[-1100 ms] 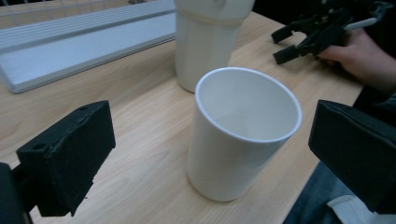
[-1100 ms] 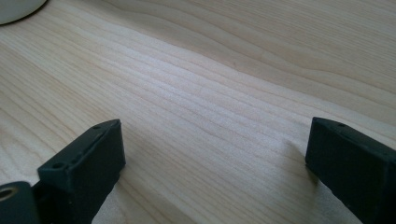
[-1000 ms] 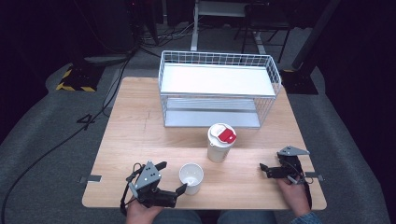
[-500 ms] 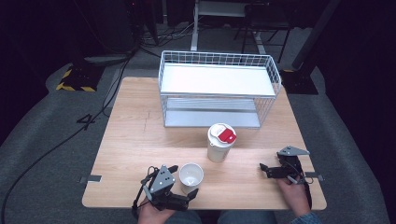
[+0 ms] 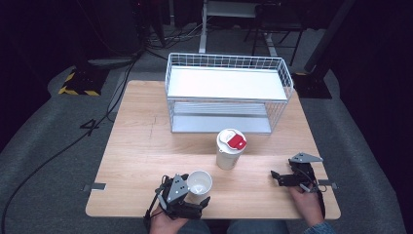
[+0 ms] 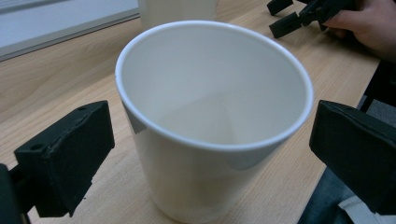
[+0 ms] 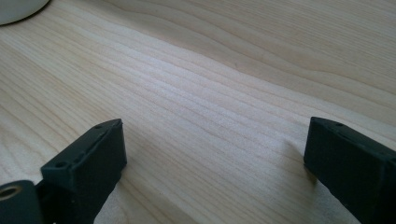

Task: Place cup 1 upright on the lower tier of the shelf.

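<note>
Two jaws of the left gripper (image 6: 210, 154) spread wide, one each side of the open paper cup (image 6: 212, 116), neither touching | cup upright on worktop (image 5: 146, 146) | beyond it, lidded cup (image 5: 230, 147), then wire rack (image 5: 229, 92) | right gripper (image 7: 215, 158) jaws released, bare wood between.
</note>
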`<state>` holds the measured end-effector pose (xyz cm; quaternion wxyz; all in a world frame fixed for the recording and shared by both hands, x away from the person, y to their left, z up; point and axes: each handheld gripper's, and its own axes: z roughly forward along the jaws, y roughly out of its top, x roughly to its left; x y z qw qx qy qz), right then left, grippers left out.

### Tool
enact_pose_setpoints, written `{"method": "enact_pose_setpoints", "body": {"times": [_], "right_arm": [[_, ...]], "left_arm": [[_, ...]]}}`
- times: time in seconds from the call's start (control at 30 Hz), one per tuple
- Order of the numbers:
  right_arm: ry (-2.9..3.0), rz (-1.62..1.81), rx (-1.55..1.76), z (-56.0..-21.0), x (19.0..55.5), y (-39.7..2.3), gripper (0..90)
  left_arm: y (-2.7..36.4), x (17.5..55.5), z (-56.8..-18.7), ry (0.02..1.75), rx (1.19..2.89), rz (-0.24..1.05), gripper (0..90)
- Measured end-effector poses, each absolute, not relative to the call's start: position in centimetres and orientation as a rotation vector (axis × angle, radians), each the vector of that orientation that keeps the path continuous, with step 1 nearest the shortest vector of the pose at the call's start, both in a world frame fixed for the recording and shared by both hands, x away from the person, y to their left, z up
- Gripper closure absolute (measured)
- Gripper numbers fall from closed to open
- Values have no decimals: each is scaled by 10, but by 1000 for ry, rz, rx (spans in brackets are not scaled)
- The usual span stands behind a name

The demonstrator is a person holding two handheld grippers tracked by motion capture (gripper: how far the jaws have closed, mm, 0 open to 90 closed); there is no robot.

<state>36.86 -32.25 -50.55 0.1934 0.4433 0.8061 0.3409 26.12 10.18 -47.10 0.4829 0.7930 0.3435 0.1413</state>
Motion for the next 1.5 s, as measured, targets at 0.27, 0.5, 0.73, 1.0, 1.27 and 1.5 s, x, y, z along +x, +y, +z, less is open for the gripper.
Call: {"method": "enact_pose_setpoints", "body": {"times": [0.27,0.5,0.73,1.0,1.27,1.5], "right_arm": [[2262,957,1242,-505,369,-323,60],[2262,957,1242,-505,369,-323,60],[2262,957,1242,-505,369,-323,60],[2262,957,1242,-505,369,-323,60],[2262,957,1243,-505,369,-323,60],[2262,957,1242,-505,369,-323,60]], "left_arm": [[101,266,-481,863,1934,338,33],[98,269,-486,863,1965,334,89],[95,269,-490,869,1998,341,149],[94,267,-490,856,2006,364,218],[94,267,-490,847,2014,379,224],[93,266,-489,848,2022,383,225]]}}
